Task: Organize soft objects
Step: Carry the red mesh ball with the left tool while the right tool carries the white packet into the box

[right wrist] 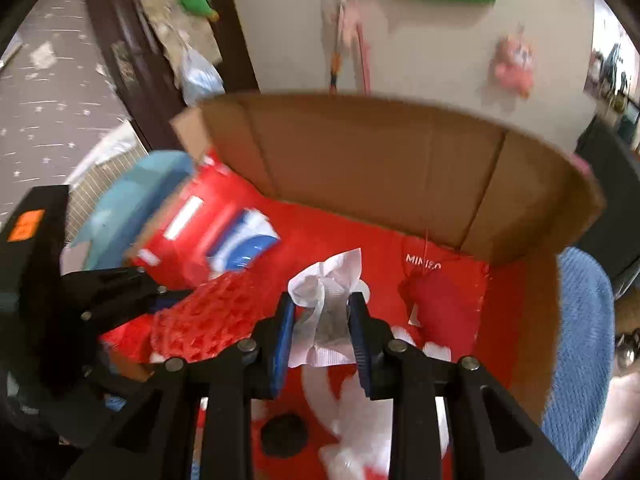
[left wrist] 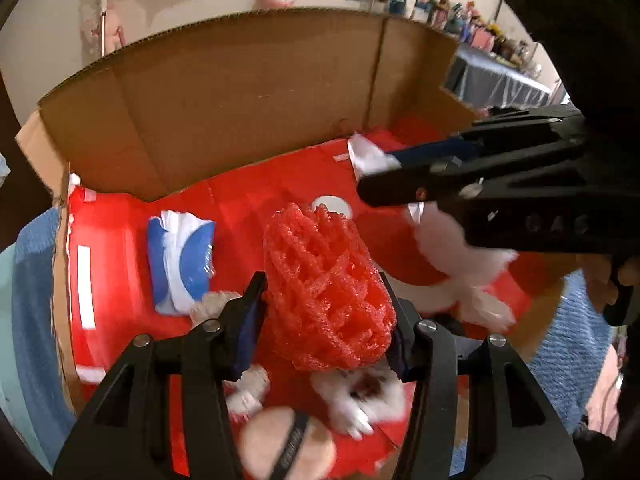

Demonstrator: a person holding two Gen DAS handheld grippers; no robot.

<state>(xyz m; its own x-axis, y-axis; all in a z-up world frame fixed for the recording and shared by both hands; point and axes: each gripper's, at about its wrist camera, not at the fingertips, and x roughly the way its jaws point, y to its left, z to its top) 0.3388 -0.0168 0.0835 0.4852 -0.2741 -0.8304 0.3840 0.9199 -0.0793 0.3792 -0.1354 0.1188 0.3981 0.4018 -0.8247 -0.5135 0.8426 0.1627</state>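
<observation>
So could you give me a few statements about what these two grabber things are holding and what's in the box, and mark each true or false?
1. The left gripper holds a red foam net. True.
2. The right gripper is empty. False: its jaws are shut on a crumpled white tissue.
3. A blue and white packet lies in the cardboard box. True.
4. The floor of the box is green. False: it is red.
5. White plush toys lie below the left gripper. True.
</observation>
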